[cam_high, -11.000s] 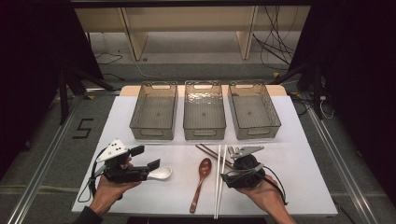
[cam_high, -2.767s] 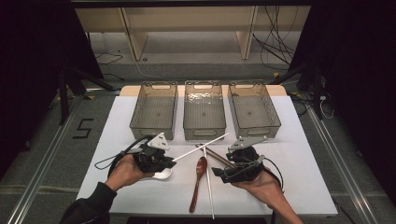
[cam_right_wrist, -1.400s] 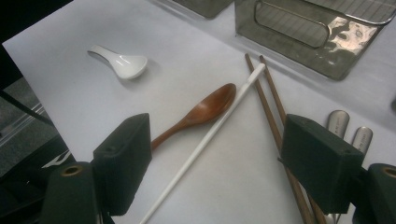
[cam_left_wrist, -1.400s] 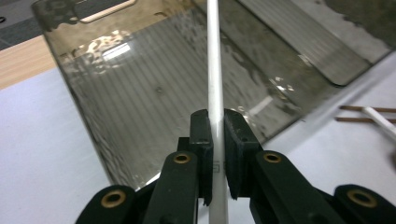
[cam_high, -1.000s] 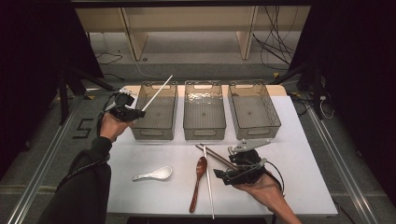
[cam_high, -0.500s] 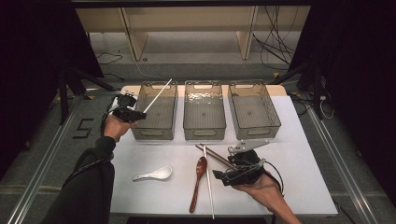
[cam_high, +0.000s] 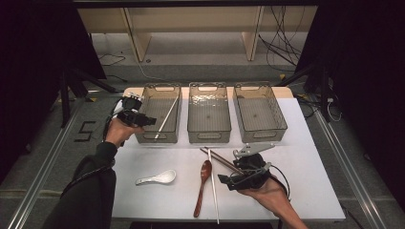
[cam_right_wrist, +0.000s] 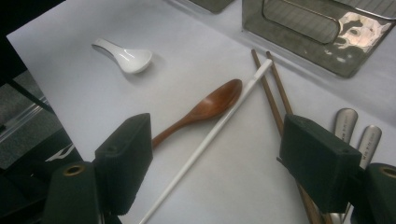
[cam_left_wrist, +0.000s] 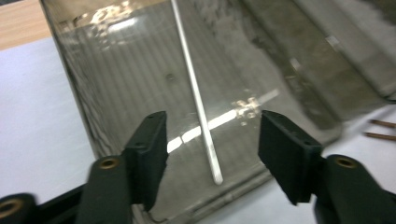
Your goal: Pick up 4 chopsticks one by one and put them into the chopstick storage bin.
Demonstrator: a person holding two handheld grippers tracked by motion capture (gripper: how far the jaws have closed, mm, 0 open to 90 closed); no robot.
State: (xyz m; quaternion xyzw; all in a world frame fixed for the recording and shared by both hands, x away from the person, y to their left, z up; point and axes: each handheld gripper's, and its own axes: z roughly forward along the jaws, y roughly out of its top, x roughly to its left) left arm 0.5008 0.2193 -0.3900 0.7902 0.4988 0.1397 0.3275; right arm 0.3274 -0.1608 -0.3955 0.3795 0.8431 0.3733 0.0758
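- Left tongs (cam_high: 149,121) hover at the left bin (cam_high: 145,112); jaws have just been opening, now wide, gripping nothing.
- White chopstick (cam_left_wrist: 196,93) lies slanted inside that bin, free of the pads.
- Right tongs (cam_high: 222,180) wide and empty above the tabletop (cam_high: 305,157), near the wooden spoon (cam_right_wrist: 201,112).

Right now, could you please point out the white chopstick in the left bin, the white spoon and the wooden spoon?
white chopstick (cam_high: 167,116): high view, mid-shaft, lying in the left bin.
white spoon (cam_high: 162,177): high view, on its bowl.
wooden spoon (cam_right_wrist: 212,103): right gripper view, on its bowl.
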